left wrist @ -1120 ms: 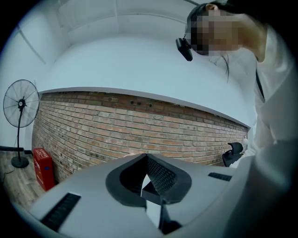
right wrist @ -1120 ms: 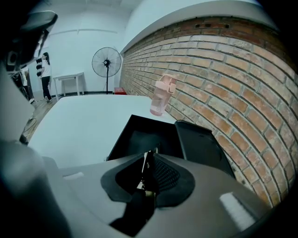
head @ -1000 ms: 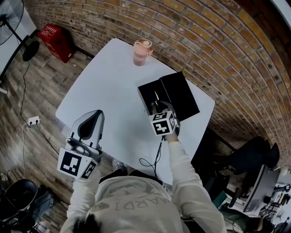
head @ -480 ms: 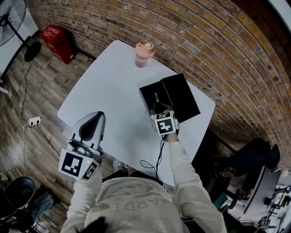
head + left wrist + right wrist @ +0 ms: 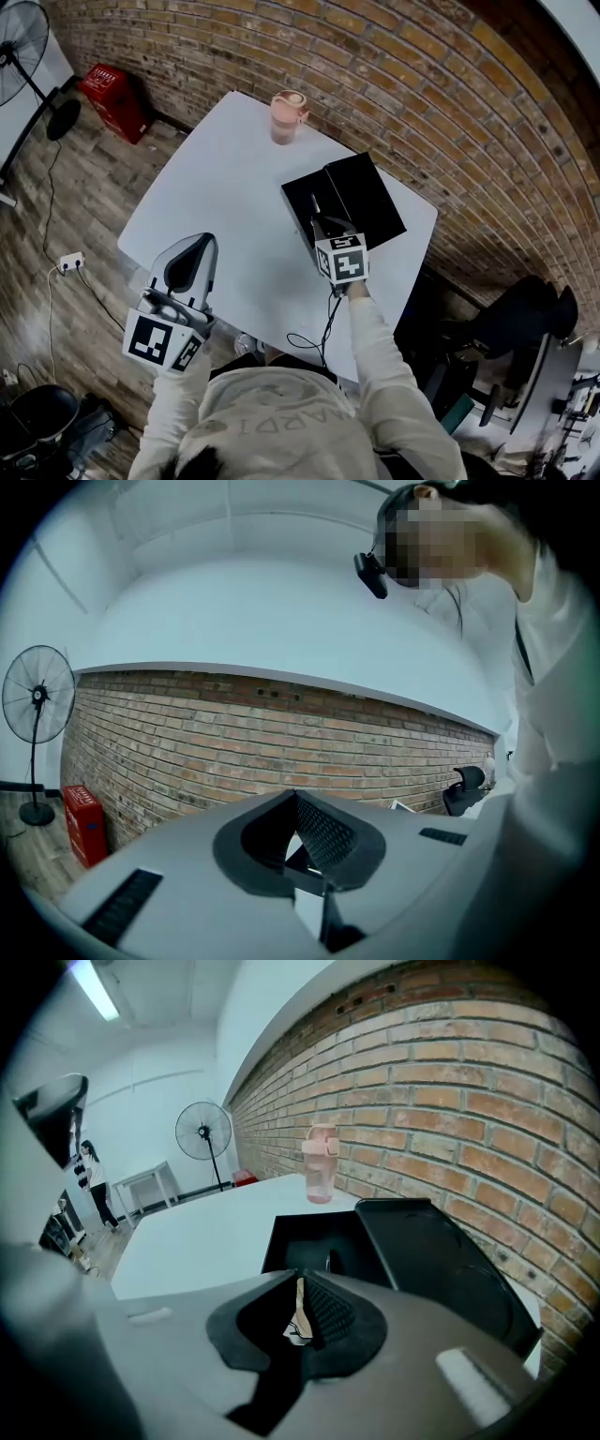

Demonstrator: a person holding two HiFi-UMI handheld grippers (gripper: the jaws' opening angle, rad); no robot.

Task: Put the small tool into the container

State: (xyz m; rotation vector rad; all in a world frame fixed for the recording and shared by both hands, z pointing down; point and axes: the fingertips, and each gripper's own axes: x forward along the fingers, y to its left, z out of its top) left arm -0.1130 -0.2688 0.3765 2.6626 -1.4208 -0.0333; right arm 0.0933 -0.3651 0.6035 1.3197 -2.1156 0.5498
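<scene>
A black box (image 5: 295, 187) stands open on the white table (image 5: 225, 187), its lid (image 5: 370, 192) folded back to the right. A small pale tool (image 5: 316, 202) lies inside the box, also seen as a slim shape (image 5: 330, 1262) in the right gripper view. My right gripper (image 5: 319, 225) hovers at the box's near edge, pointing down into it. Its jaws (image 5: 300, 1312) have just been closing and now leave a narrow slit, with nothing gripped between them. My left gripper (image 5: 194, 244) hangs off the table's near left edge, its jaws (image 5: 298, 841) slightly apart and empty.
A pink bottle (image 5: 287, 112) stands at the table's far edge, near the brick wall. On the floor are a red crate (image 5: 112, 84) and a standing fan (image 5: 19, 28) at far left. A black office chair (image 5: 525, 319) sits to the right.
The right gripper has rolled a little at the box's near edge. The left gripper has kept still.
</scene>
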